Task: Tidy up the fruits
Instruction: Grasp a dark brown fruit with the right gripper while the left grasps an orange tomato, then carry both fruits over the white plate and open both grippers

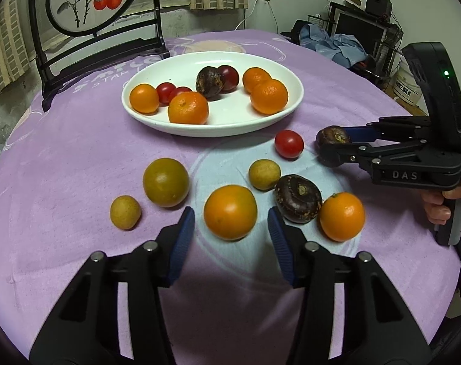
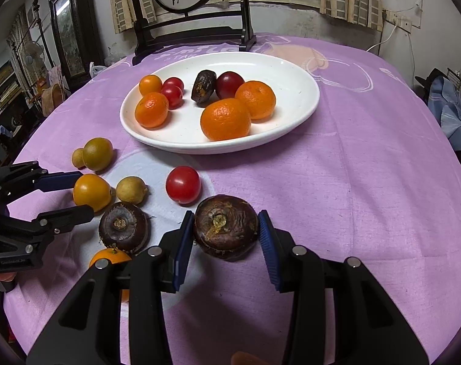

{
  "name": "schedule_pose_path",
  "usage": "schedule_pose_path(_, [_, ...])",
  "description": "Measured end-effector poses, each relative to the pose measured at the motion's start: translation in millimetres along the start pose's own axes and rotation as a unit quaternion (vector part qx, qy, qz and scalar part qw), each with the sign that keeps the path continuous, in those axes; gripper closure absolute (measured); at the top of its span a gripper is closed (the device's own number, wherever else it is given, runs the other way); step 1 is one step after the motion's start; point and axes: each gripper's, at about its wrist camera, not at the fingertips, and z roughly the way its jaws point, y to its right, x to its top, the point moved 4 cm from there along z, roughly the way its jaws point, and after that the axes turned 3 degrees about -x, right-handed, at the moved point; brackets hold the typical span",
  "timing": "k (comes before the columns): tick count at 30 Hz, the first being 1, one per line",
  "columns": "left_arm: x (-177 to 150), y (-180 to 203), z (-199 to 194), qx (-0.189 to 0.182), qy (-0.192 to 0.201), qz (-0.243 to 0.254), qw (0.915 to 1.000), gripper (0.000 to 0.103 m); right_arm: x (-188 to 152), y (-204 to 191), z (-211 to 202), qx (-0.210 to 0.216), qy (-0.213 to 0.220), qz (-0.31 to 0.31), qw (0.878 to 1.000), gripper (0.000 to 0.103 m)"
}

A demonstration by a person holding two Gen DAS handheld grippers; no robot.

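On the purple-clothed counter (image 2: 352, 182), the right tongs (image 2: 226, 237) straddle a dark water chestnut (image 2: 226, 228), not clamped; the left tongs (image 1: 230, 231) gape around an orange (image 1: 230, 212). Either round fruit could roll away if nudged.

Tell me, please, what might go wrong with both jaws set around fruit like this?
1. The right gripper brackets the chestnut, whose rounded sides could slip free as the jaws close.
2. The left gripper flanks an orange; its right jaw sits close to a second chestnut and might nudge it.
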Motion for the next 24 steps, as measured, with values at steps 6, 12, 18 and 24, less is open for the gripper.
schedule_pose_path(6, [3, -1, 8, -0.004, -0.010, -0.006, 0.9999, 0.057, 0, 1, 0, -0.002, 0.002, 0.001, 1.000, 0.061])
schedule_pose_path(12, [0, -2, 15, 0.011, -0.019, -0.004, 0.9998, 0.064, 1, 3, 0, -0.003, 0.002, 0.005, 1.000, 0.061])
schedule_pose_path(18, [0, -4, 10, 0.003, -0.013, -0.014, 0.9998, 0.065, 4, -1, -10, 0.011, 0.029, 0.001, 1.000, 0.061])
schedule_pose_path(24, [27, -3, -18, -0.056, 0.051, -0.055, 0.9956, 0.065, 48, 0, -34, 0.048, 0.128, 0.040, 0.990, 0.061])
